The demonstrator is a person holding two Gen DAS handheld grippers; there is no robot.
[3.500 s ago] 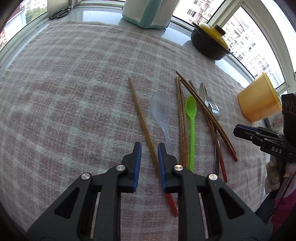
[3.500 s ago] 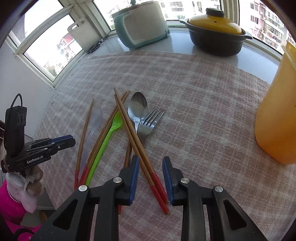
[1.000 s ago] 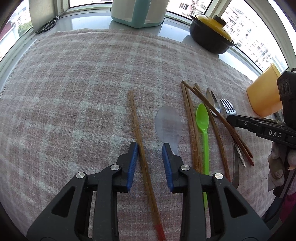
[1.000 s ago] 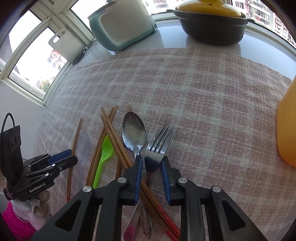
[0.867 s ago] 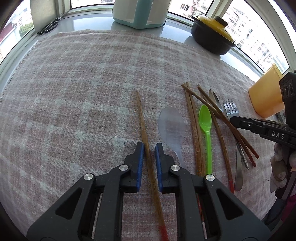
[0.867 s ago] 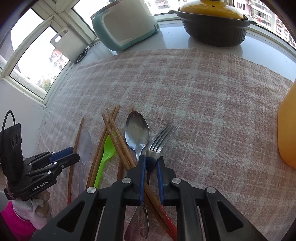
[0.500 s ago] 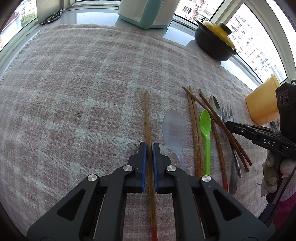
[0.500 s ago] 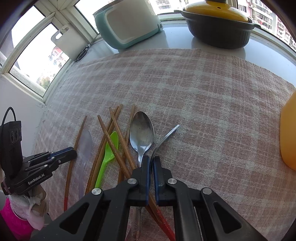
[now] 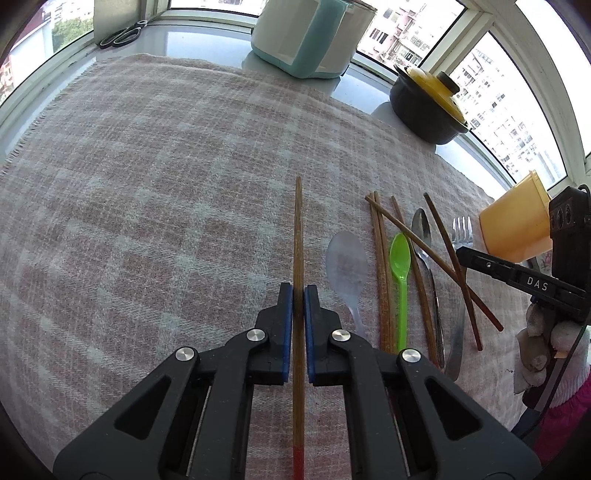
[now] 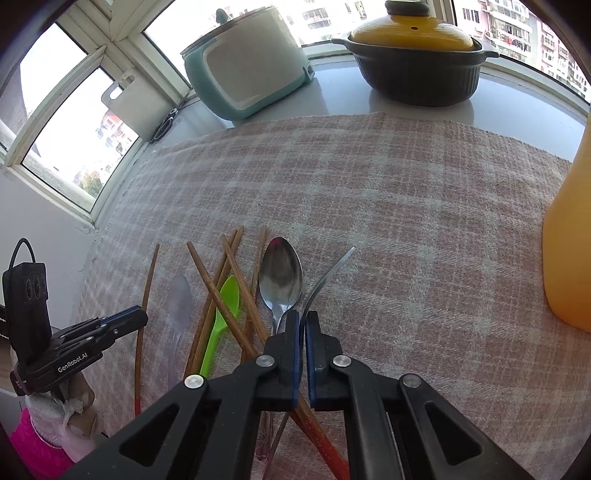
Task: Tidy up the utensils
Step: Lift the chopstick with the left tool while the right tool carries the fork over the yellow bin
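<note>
- The left tool is clamped on a single wooden chopstick; its blue pads press both sides of the stick, which runs straight out ahead over the checked cloth, its red-tipped end showing below the jaws.
- The right tool is closed on the metal fork, which is turned on edge so its tines curve up and to the right, off the cloth.
- Just left of the fork lies the metal spoon, bowl up, on the cloth.
- Further left lies a loose bundle: several wooden chopsticks crossing one another, a green plastic spoon among them, and a clear plastic spoon beside them.
- An orange container stands on the cloth at the right edge, well apart from the utensils.
- At the back of the tabletop, beyond the cloth, stand a teal and white cooker and a black pot with a yellow lid.
- Scissors lie near the window in the left wrist view.
</note>
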